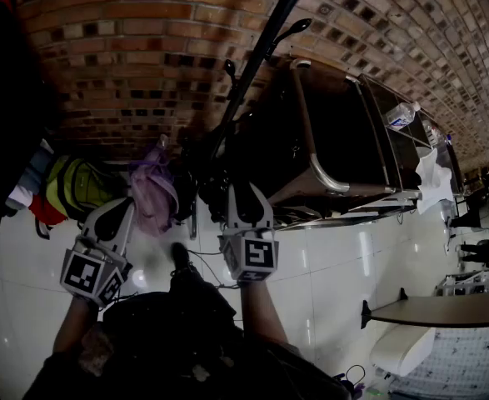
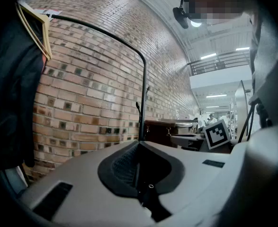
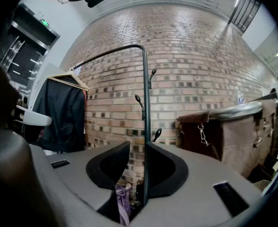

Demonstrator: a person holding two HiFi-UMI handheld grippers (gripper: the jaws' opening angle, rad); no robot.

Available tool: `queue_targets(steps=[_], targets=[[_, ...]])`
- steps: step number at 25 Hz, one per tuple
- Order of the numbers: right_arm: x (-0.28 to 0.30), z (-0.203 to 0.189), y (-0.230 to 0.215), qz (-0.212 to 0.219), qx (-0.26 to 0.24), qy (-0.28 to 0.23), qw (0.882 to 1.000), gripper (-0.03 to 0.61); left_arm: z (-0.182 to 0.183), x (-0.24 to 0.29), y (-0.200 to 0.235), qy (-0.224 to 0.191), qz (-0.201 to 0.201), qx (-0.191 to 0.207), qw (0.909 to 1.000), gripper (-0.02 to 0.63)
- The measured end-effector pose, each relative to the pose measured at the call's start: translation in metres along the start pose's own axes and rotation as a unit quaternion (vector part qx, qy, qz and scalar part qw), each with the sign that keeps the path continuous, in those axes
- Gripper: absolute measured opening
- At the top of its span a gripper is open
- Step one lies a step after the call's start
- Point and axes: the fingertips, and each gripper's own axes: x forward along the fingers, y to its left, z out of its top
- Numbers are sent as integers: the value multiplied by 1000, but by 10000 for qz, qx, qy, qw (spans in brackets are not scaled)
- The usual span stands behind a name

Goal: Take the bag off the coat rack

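A black coat rack pole [image 1: 261,57] stands against the brick wall, with hooks [image 3: 139,100] up its stem. Low beside its foot sits a purple bag [image 1: 152,192]. In the right gripper view its strap [image 3: 123,200] shows through the gap between the jaws. My left gripper [image 1: 127,205] is just left of the bag, its jaws shut with nothing between them, pointing at the pole [image 2: 144,89]. My right gripper [image 1: 246,188] is right of the bag and open. The pole [image 3: 145,103] lines up with its gap, and the pads press on nothing.
A dark brown cabinet with a metal rail [image 1: 336,140] stands right of the rack, a water bottle [image 1: 401,115] on top. A black garment on a wooden hanger [image 3: 63,108] hangs at the left. A yellow-green bag [image 1: 77,186] lies left of the purple one. A table edge [image 1: 444,311] is at lower right.
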Motion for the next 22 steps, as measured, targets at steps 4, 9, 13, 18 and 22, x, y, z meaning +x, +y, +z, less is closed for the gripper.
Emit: queue_targets(steps=[4,9,13,18,22], targets=[[47,-17,-18,280,-92,360,9989,172,2,48,5,-26,48,-12,10000,28],[95,-31,-42,434,-85,421,9981,194,0,100,17,-80,330,3,9994,28],[128,-52,-56,478,-398,575,9964,193,-6,141,28,-16,507,-16,9987,28],[168,-86,-59,663,-713,787,9921,195,-8,184,38,116,606,-29,9981,28],[191,-89,-65,873,-629,753,9913,195,-5,204,44,83,720,-65,9973,28]])
